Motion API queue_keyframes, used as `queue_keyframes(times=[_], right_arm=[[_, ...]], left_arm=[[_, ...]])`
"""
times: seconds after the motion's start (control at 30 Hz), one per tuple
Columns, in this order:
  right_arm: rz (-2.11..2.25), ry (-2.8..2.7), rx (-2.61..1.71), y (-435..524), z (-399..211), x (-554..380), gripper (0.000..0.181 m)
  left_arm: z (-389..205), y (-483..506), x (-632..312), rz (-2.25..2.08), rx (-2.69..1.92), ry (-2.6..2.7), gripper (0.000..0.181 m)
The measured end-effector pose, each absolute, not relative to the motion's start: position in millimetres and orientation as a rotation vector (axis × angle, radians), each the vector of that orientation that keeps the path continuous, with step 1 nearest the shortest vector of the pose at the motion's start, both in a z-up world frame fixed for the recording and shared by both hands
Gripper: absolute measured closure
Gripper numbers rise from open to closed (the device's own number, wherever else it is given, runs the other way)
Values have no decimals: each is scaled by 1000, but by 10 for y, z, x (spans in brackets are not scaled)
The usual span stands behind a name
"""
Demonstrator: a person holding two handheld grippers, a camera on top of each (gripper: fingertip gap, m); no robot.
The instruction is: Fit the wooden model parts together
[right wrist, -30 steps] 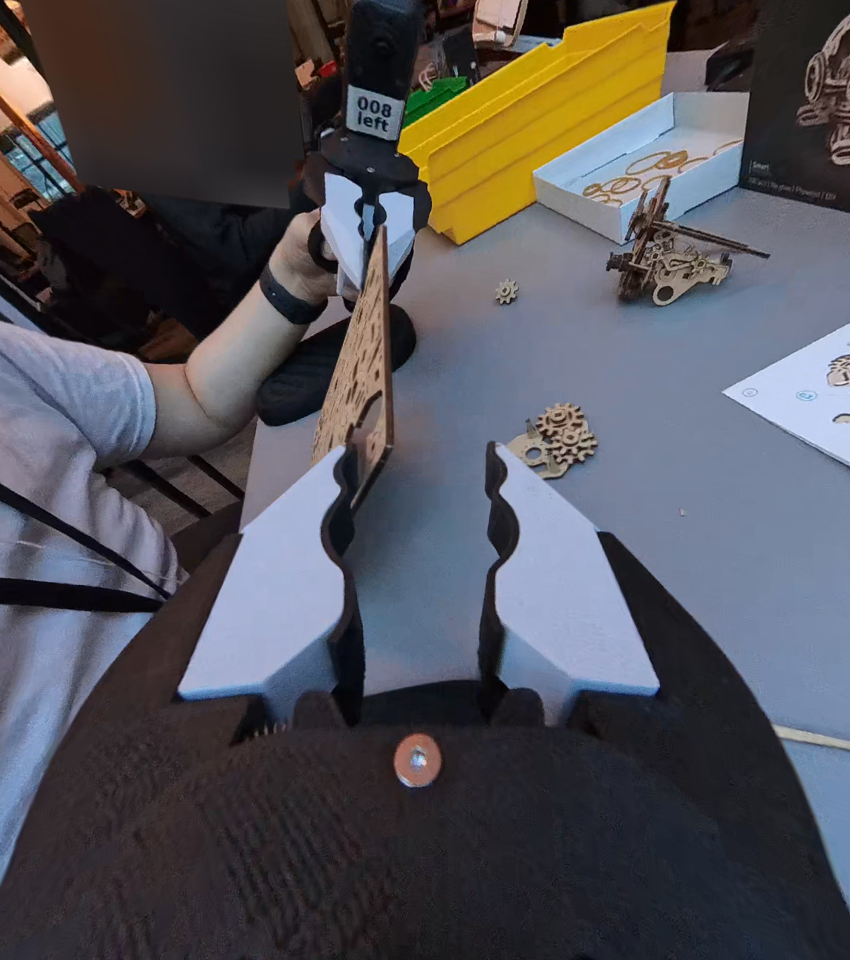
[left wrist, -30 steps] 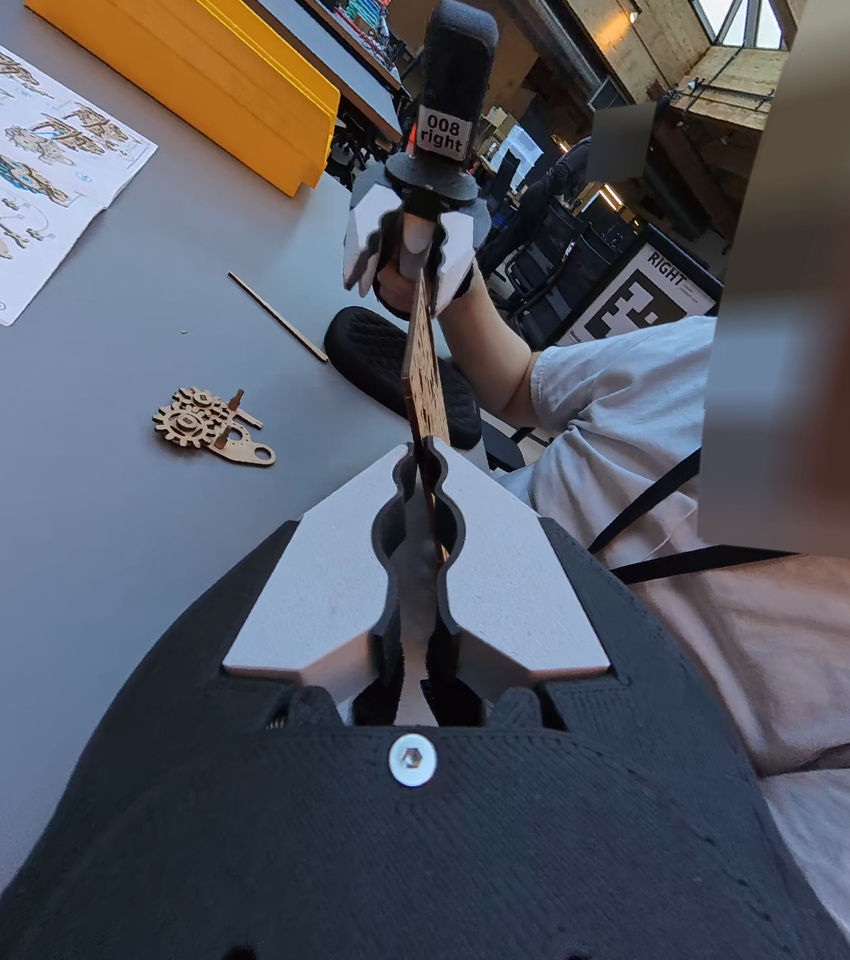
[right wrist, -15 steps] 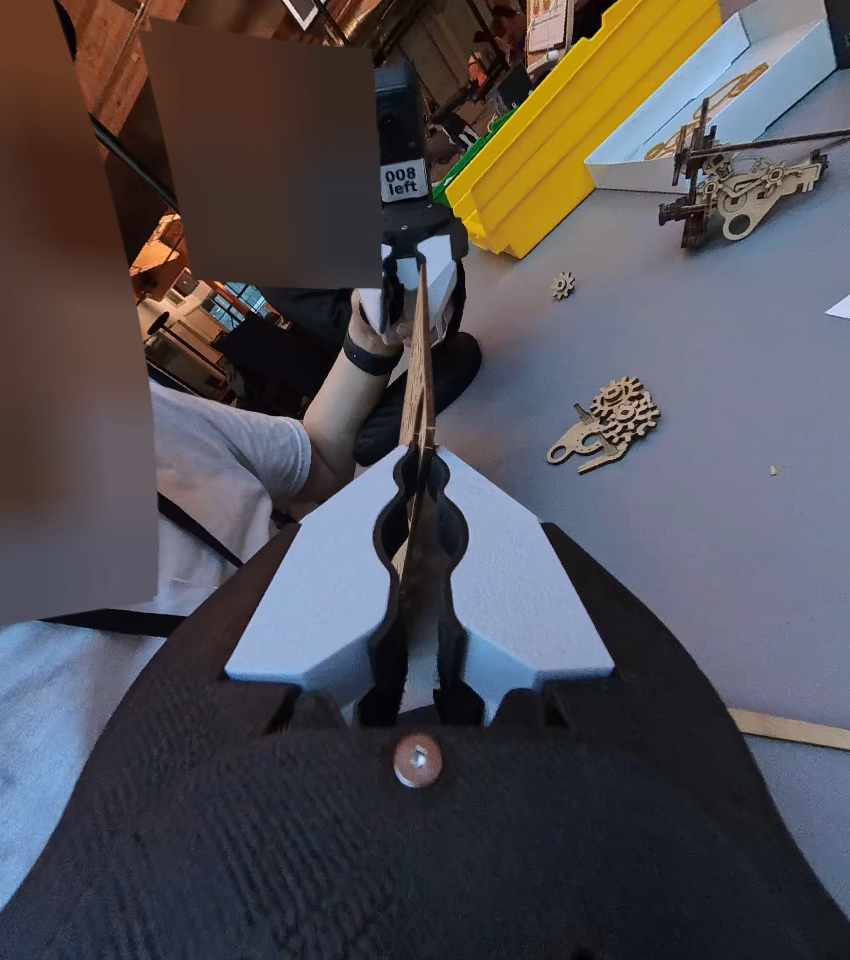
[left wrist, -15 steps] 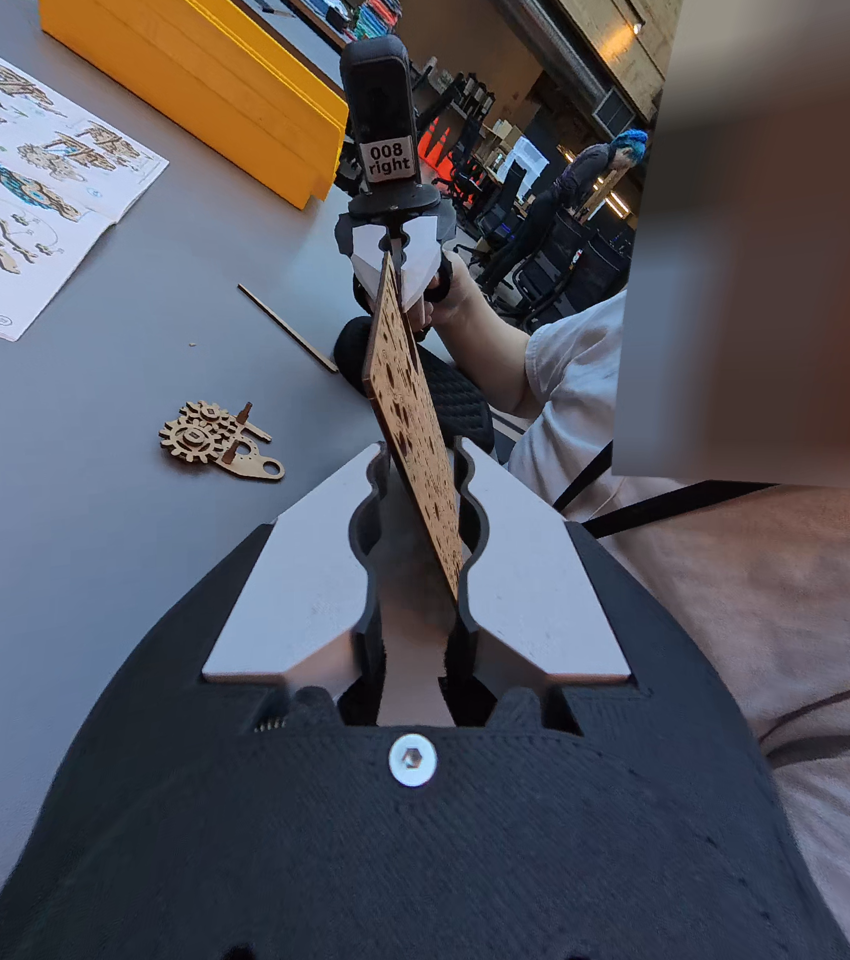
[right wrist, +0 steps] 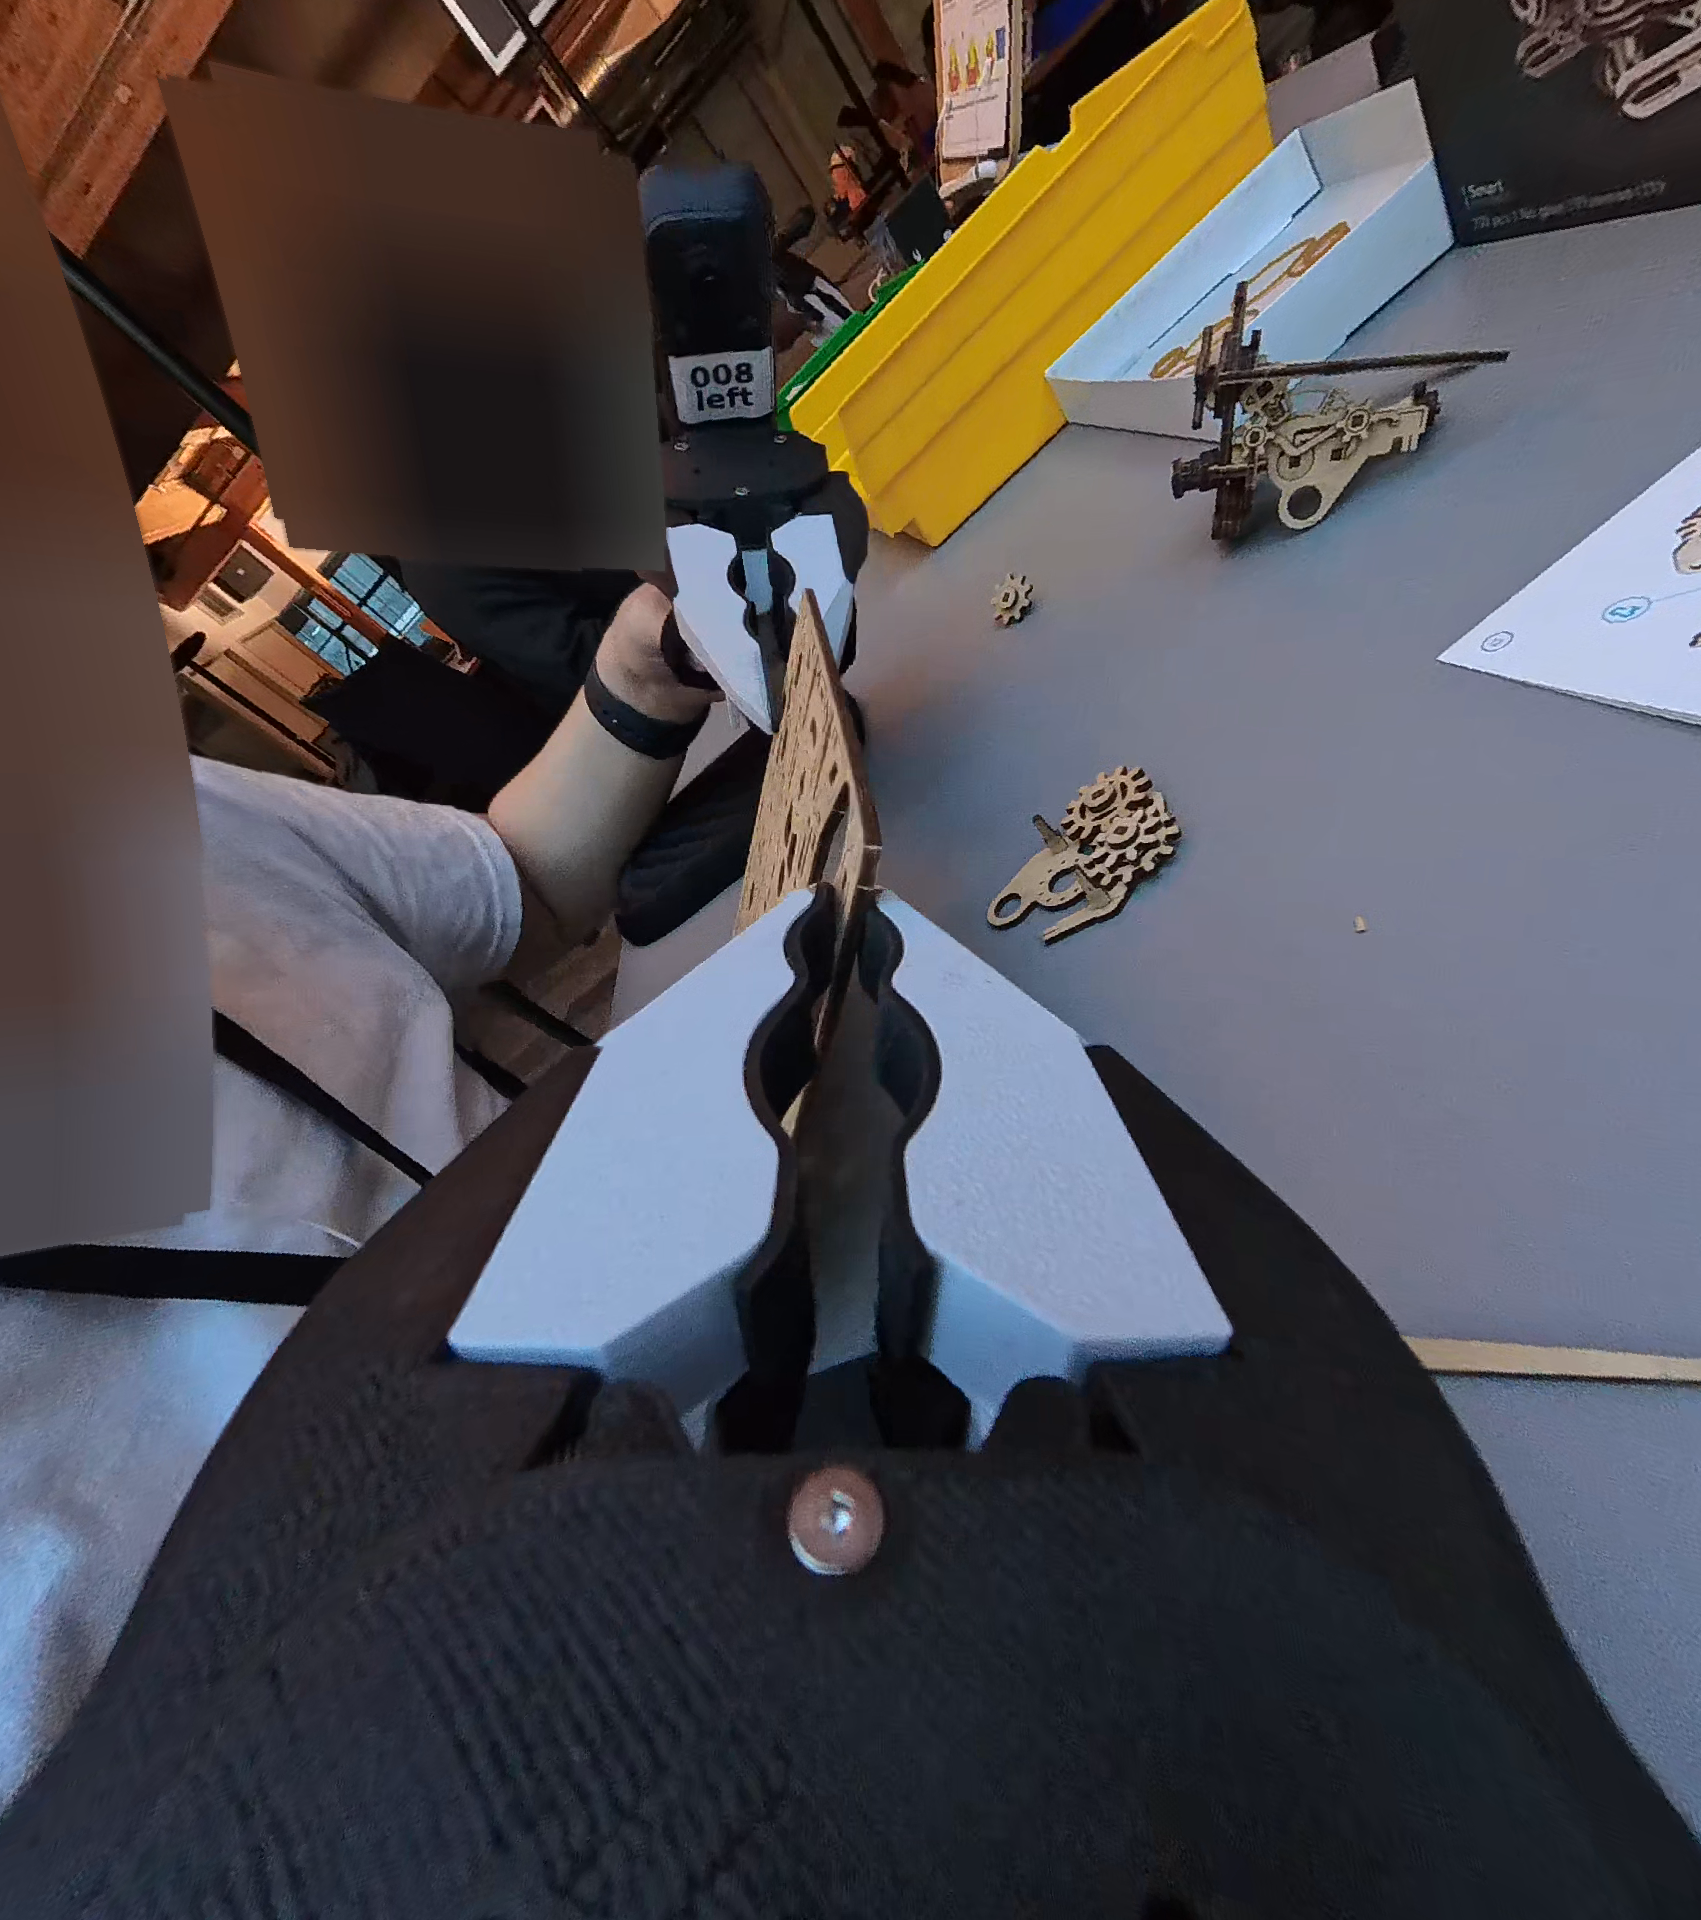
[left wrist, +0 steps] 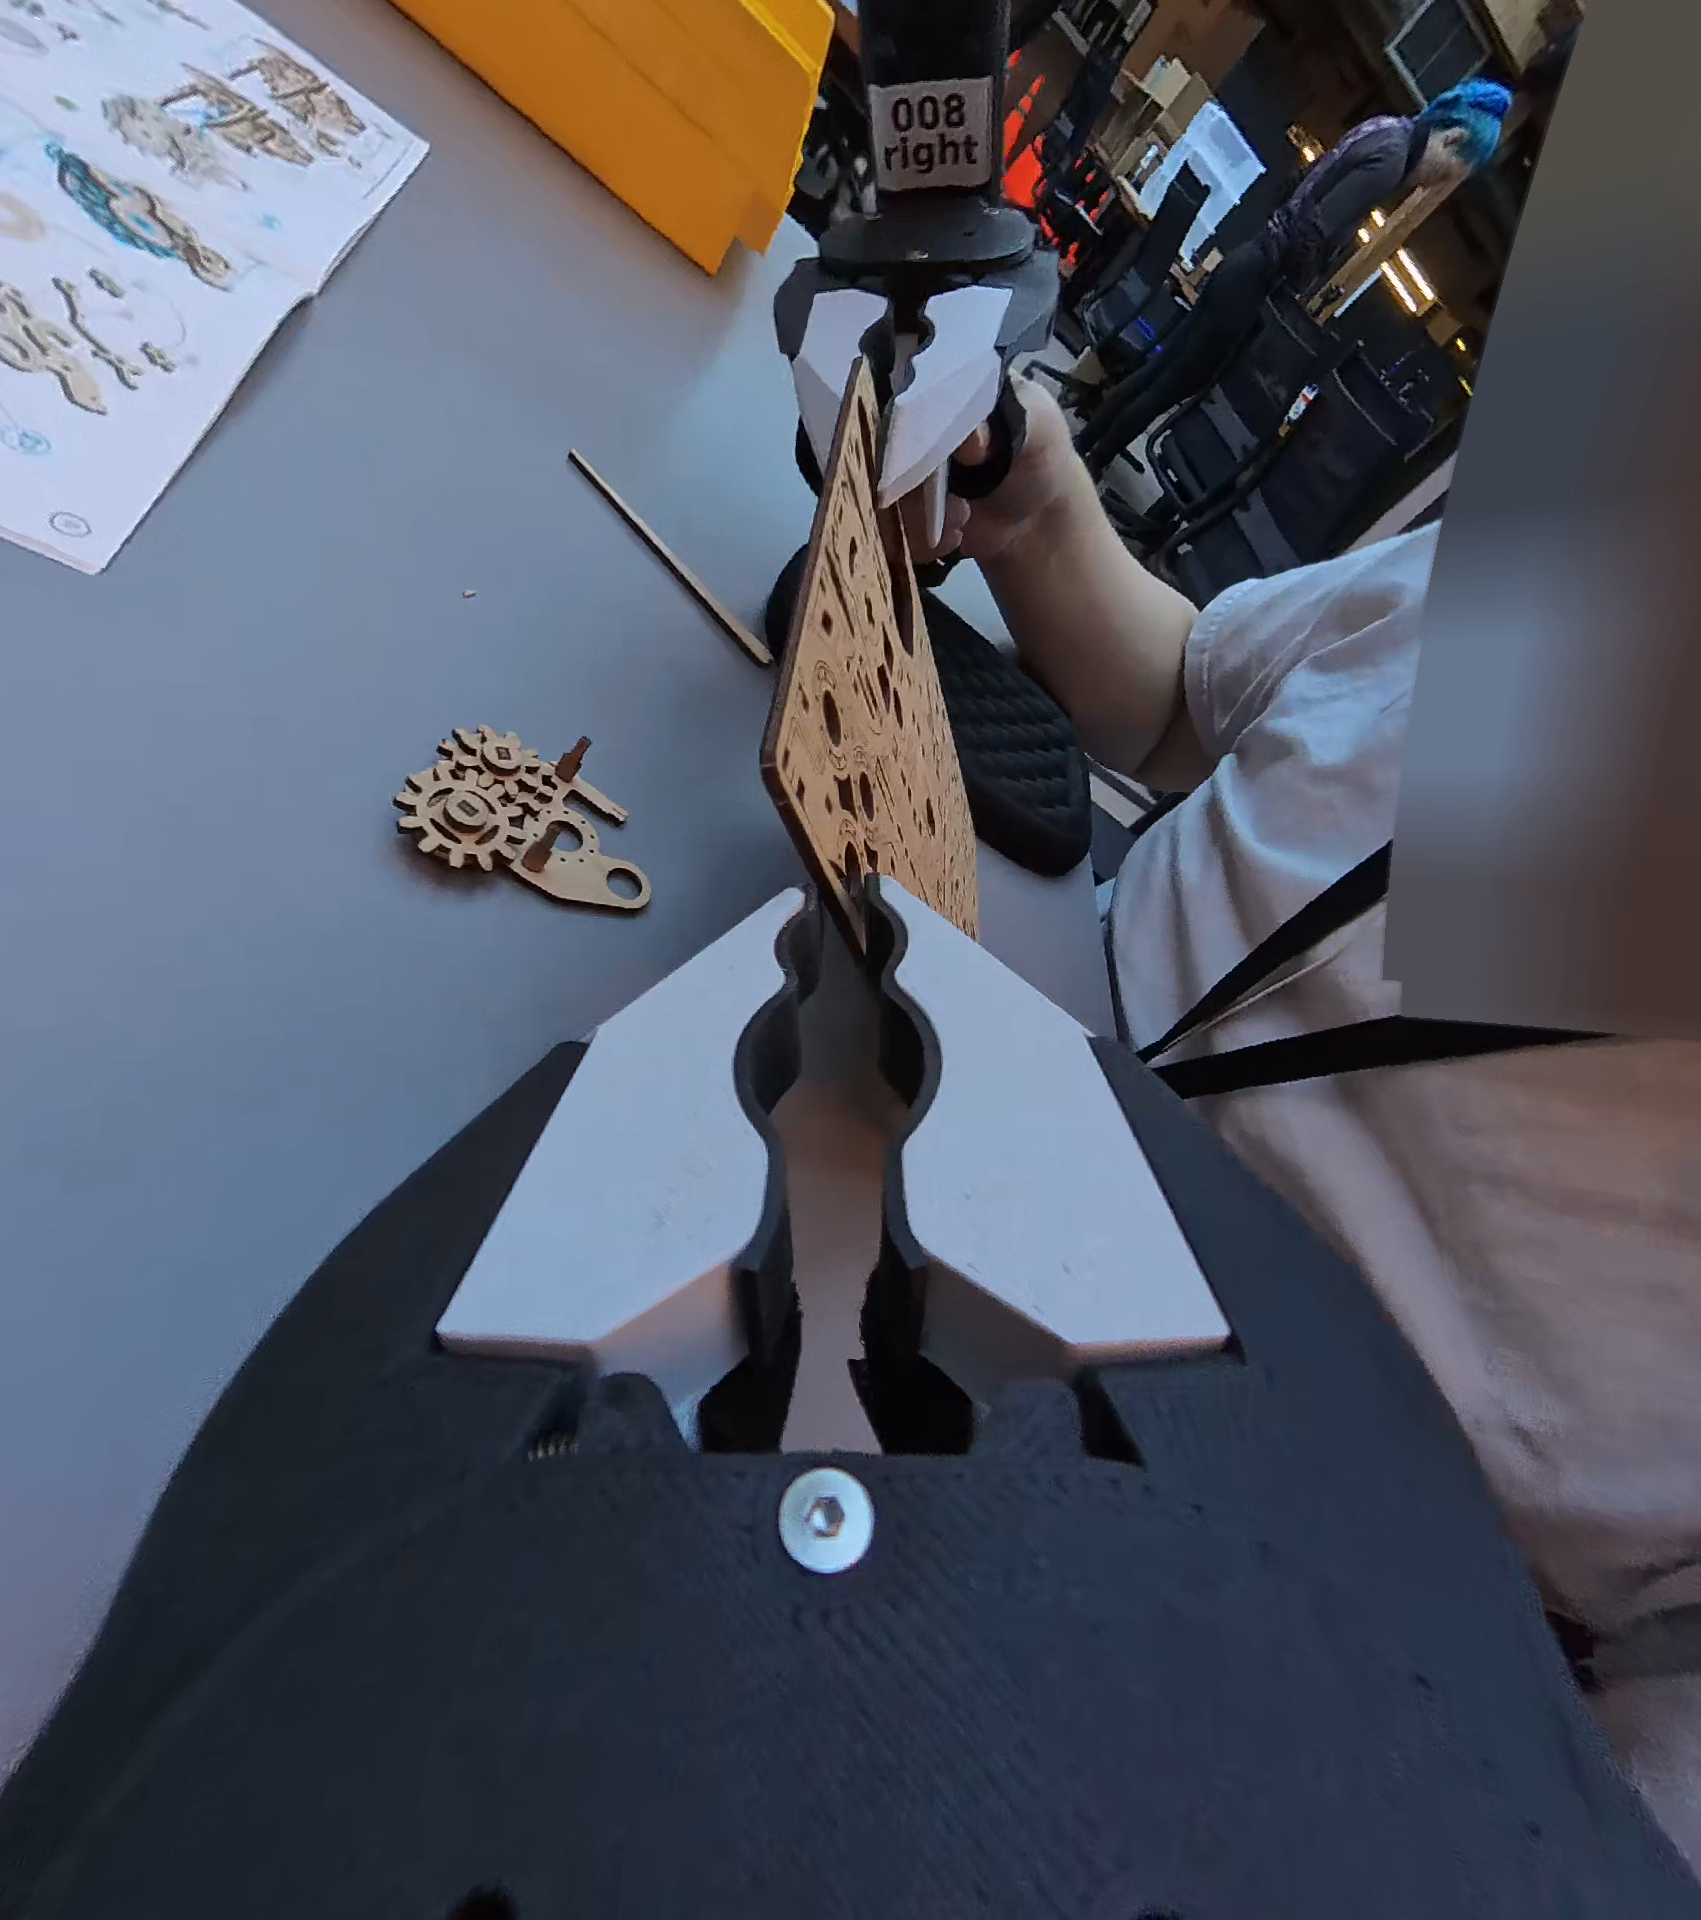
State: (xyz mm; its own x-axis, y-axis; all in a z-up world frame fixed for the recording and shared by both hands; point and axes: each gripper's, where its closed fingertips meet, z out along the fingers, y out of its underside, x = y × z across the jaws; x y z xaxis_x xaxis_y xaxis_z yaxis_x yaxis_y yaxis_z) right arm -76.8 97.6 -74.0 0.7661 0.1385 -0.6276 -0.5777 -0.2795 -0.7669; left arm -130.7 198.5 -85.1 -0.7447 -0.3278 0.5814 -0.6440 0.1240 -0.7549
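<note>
Right wrist view: wooden sheet [right wrist: 810, 774] between tools.

My laser-cut wooden parts sheet [left wrist: 867, 717] stands on edge above the tabletop [left wrist: 202, 831]; a flat gear assembly [left wrist: 513, 816] lies beside it.

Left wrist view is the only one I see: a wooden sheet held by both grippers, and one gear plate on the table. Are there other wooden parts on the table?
Observer: Yes. In the right wrist view a half-built wooden model stands on the grey table, beyond the gear plate.
Operator: Are there any loose small pieces?
Observer: One small gear lies alone, to the right of the wooden sheet and near the yellow bin.
Operator: What is behind the model?
Observer: A white tray with flat wooden pieces inside, beside the bin.
</note>
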Motion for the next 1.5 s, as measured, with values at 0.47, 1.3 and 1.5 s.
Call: queue_keyframes(times=[0.47, 1.3, 1.5], right_arm=[[649, 351, -1705, 1012, -760, -681, 179], [261, 240, -1802, 971, -727, -629, 157], [42, 18, -1938, 1419, -11, -837, 119]], left_arm=[[-868, 1889, -1202, 1741, 773, -2060, 170], [-1036, 1833, -1608, 1500, 640, -2092, 179], [-1051, 1784, -1623, 1504, 621, -2111, 178]])
